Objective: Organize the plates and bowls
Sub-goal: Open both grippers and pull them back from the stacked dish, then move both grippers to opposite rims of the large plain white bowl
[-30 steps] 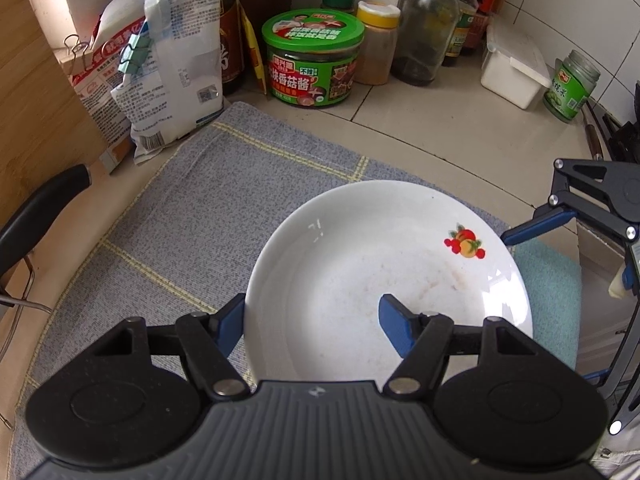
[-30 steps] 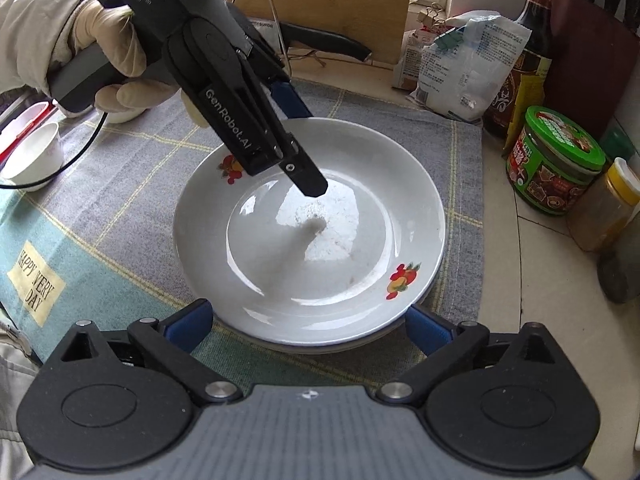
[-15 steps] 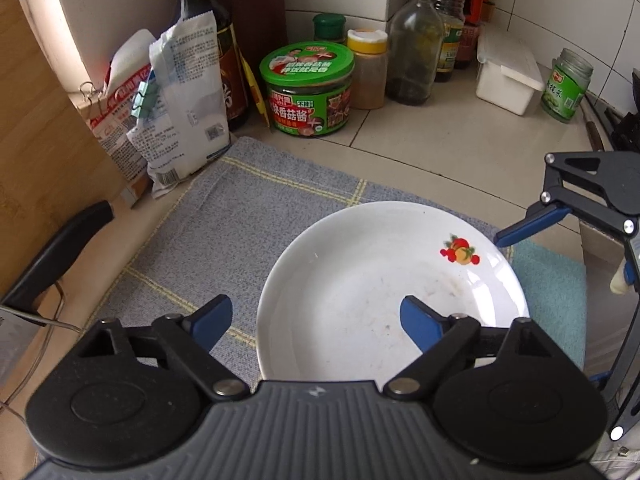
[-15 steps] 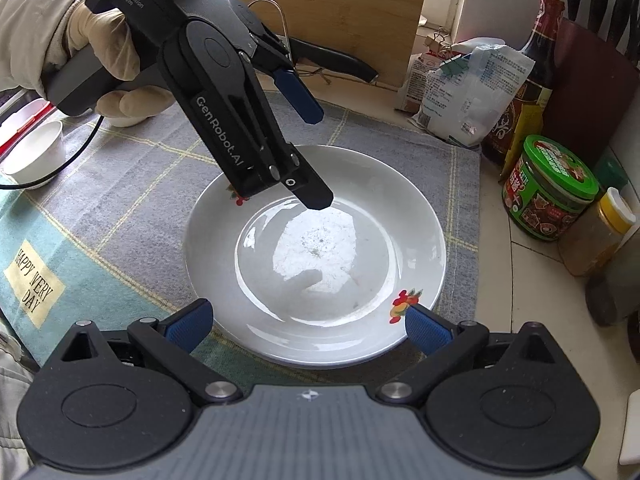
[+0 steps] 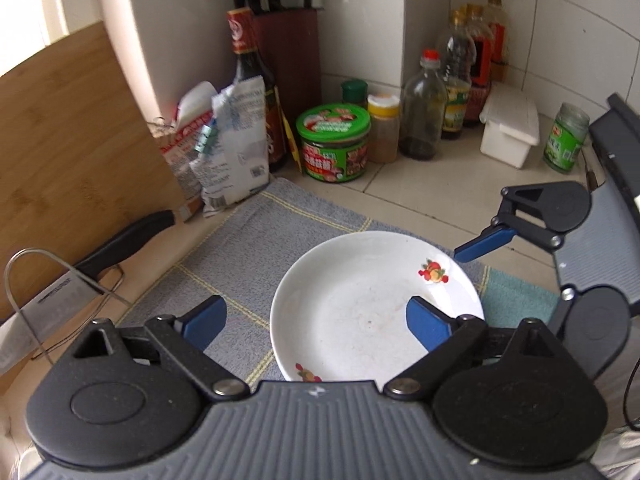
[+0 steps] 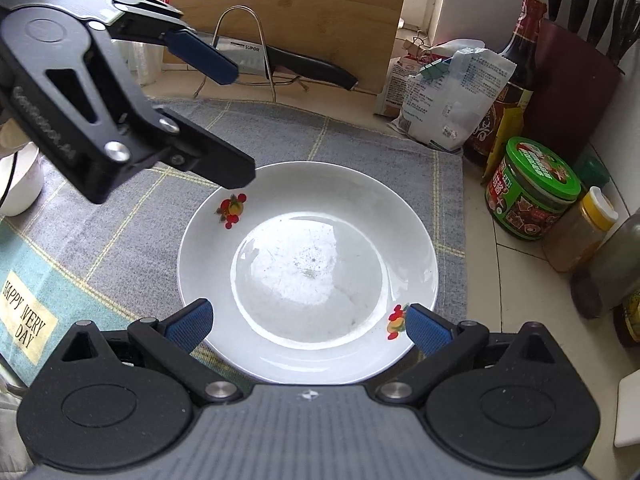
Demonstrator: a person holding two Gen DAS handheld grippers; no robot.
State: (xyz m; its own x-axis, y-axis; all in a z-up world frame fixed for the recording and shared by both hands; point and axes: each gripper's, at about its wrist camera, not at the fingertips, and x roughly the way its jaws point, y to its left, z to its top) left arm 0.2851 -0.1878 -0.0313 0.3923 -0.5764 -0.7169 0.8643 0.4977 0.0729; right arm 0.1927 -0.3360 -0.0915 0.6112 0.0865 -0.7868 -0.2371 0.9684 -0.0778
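From the right wrist view, a small white bowl [image 6: 18, 184] sits at nine o'clock on the edge of the grey checked cloth [image 6: 132, 216] that covers the counter [image 6: 500, 280]. The left tongs [image 6: 240, 124] hang above the cloth at ten o'clock. Their jaws stand wide, have just been opening, and hold nothing; the nearer finger ends above the plate's far-left rim. The white plate [image 6: 304, 276], with its small fruit motifs, lies flat on the cloth at the centre. The right tongs [image 6: 308, 322] sit at six o'clock, jaws wide, with one blue pad at either side of the plate's near rim. Whether they touch it I cannot tell. A knife [image 6: 296, 62] rests on a wire stand at twelve o'clock before a wooden board [image 6: 296, 4]. At two o'clock stand paper packets [image 6: 452, 96] and a dark bottle [image 6: 508, 92], at three o'clock a green-lidded jar [image 6: 532, 188].
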